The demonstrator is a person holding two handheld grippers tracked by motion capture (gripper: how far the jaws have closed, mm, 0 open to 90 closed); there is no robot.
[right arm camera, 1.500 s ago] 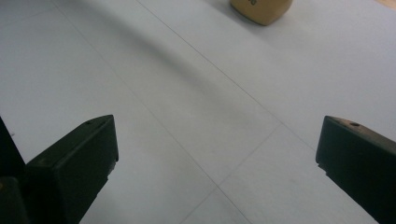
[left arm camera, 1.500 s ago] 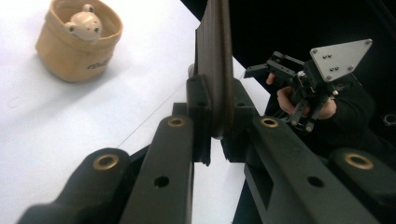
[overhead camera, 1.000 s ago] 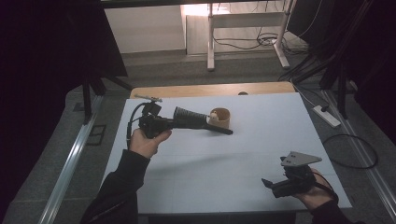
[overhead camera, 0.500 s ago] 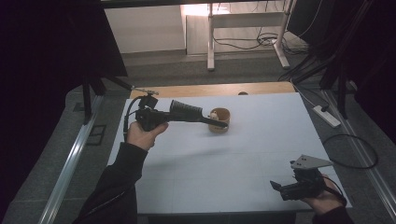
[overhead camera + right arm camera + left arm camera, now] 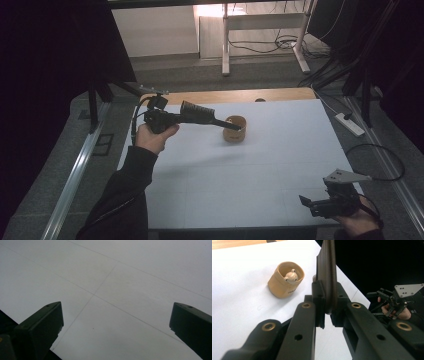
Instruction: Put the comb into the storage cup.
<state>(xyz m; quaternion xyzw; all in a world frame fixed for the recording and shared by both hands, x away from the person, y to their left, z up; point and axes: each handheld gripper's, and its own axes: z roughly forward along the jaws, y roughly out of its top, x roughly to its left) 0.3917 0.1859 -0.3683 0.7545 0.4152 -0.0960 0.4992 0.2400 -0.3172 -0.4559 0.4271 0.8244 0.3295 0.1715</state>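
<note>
Left gripper (image 5: 186, 119): I hold it raised over the far left part of the table, and its jaws are clamped on a black hairbrush (image 5: 205, 115).
Hairbrush: its bristle head is beside the gripper and its thin handle reaches to the cup (image 5: 234, 128); the handle tip is at the cup's rim.
Cup: tan, it stands on the white table (image 5: 260, 170), with a small bear figure (image 5: 290, 276) inside.
Right gripper (image 5: 320, 206): I hold it low at the near right corner, well apart from the cup; its jaws stand wide apart with nothing between them.
</note>
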